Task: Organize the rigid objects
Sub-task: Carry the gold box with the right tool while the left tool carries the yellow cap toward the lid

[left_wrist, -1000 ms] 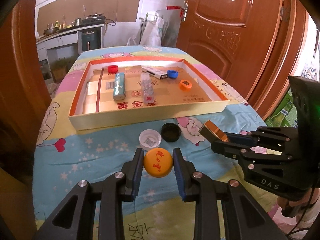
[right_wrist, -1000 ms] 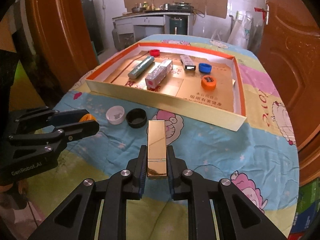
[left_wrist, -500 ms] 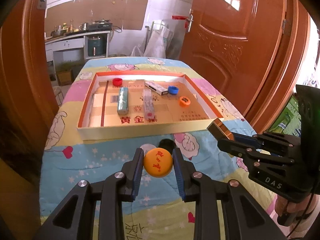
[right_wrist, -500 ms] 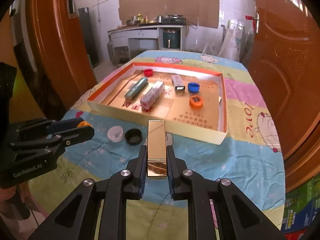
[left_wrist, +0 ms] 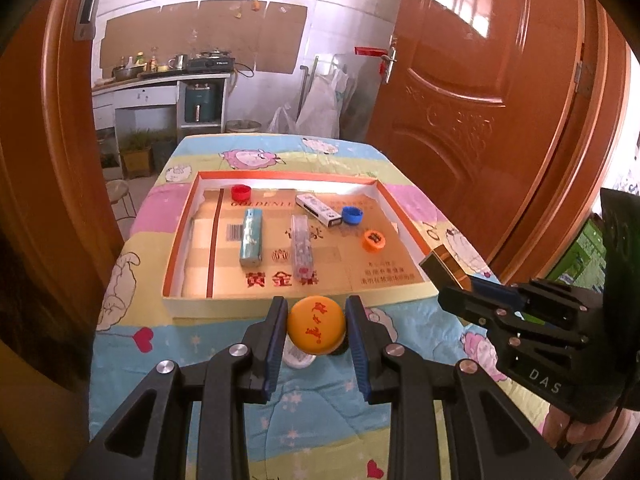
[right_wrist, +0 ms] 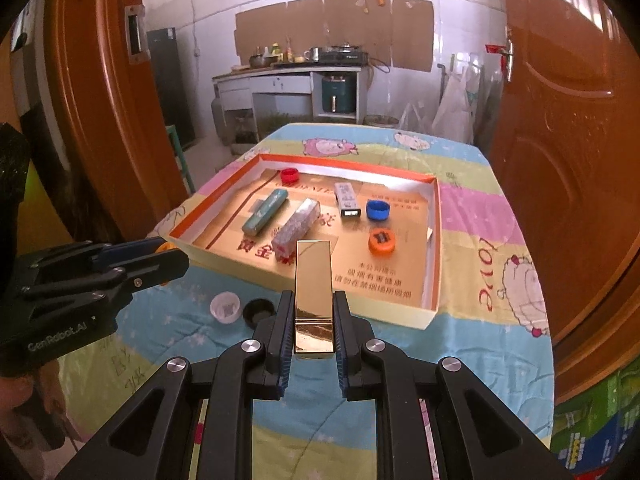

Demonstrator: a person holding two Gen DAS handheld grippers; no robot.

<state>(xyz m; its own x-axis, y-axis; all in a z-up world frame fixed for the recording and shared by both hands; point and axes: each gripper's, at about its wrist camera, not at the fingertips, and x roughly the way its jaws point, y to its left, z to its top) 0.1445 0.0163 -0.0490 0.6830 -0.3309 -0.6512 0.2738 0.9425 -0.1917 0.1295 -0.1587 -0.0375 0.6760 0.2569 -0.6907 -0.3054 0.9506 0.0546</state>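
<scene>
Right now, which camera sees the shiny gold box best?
The right wrist view: the gold box sits front and centre, clamped in the right gripper. The left wrist view catches only its tip, off to the side.

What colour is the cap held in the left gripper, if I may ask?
The cap is orange with red markings, clearest in the left wrist view.

Readable text: "DAS" on the right gripper (left_wrist: pixel 452 276) body; "GenRobot.AI" on the left gripper (right_wrist: pixel 170 254) body; "GOLDEN" and large red "黄金" on the tray (left_wrist: pixel 176 264) floor; "2010" on the tablecloth (right_wrist: pixel 490 276).
</scene>
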